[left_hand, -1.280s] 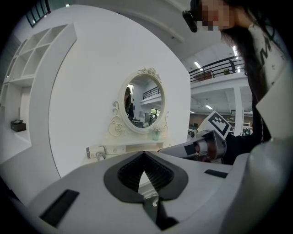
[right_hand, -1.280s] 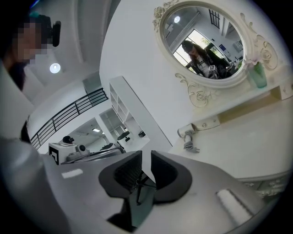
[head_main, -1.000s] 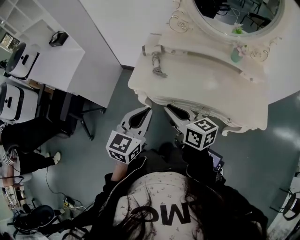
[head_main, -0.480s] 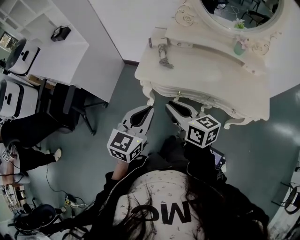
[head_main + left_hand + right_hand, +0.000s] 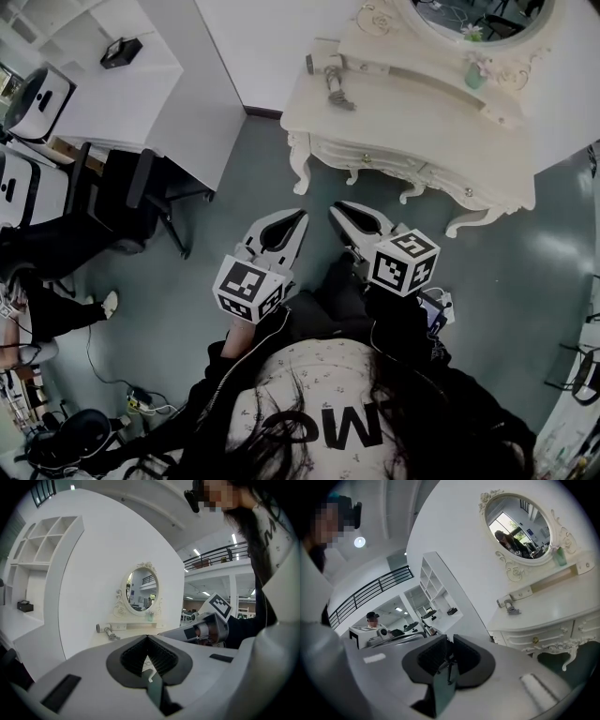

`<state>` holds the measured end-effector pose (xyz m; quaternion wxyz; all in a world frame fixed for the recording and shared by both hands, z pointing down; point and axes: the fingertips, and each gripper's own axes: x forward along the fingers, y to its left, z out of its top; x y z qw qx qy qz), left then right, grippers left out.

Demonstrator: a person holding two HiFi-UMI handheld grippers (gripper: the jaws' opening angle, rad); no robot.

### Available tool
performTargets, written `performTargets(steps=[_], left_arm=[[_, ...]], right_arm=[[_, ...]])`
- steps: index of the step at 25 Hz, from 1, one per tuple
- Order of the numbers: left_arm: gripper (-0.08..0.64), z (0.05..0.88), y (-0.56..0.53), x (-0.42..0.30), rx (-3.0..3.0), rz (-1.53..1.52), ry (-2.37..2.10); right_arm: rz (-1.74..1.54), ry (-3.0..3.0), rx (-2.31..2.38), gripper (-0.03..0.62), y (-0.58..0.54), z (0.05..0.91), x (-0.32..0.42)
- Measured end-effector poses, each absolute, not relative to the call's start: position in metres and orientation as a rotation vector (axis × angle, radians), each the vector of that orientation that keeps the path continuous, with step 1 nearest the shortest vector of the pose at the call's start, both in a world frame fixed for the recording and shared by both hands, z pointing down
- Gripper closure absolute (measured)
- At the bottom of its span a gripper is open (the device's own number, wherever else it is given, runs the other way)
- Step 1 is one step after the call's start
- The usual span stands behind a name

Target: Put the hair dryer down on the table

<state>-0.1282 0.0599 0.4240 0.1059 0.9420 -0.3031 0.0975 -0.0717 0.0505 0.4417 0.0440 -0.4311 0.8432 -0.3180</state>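
Hair dryer [image 5: 330, 82] lies at the back left corner of the worktop [image 5: 422, 141], a green bottle [image 5: 475, 75] further right. Well short of that worktop, over bare floor: left tongs [image 5: 300, 216] pressed together, empty; right tongs [image 5: 336, 207] just closing to a slit, empty.

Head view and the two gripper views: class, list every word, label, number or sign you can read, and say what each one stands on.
"MC": large dark letters on the person's pale shirt, as they read in the head view; hair covers part of the print.
Marker cubes: black-and-white square patterns only, no letters.
Hair dryer and dressing table: no print that can be read.
Both gripper views: nothing legible.
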Motion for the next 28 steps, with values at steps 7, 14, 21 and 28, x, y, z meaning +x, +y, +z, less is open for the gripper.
performTargets(steps=[7, 14, 21, 28], left_arm=[[0.564, 0.427, 0.098, -0.159, 2.790, 0.275, -0.840], [0.563, 0.432, 0.121, -0.177, 2.782, 0.258, -0.821], [0.563, 0.438, 0.133, -0.188, 2.761, 0.242, -0.818], [0.563, 0.438, 0.136, -0.190, 2.767, 0.231, -0.813]], right_arm=[[-0.967, 2.578, -1.344, 0.552, 0.091, 0.443, -0.110], [-0.979, 2.602, -1.367, 0.572, 0.116, 0.448, -0.129], [-1.007, 2.642, -1.367, 0.581, 0.132, 0.455, -0.144], [-1.012, 2.663, -1.364, 0.583, 0.137, 0.458, -0.149]])
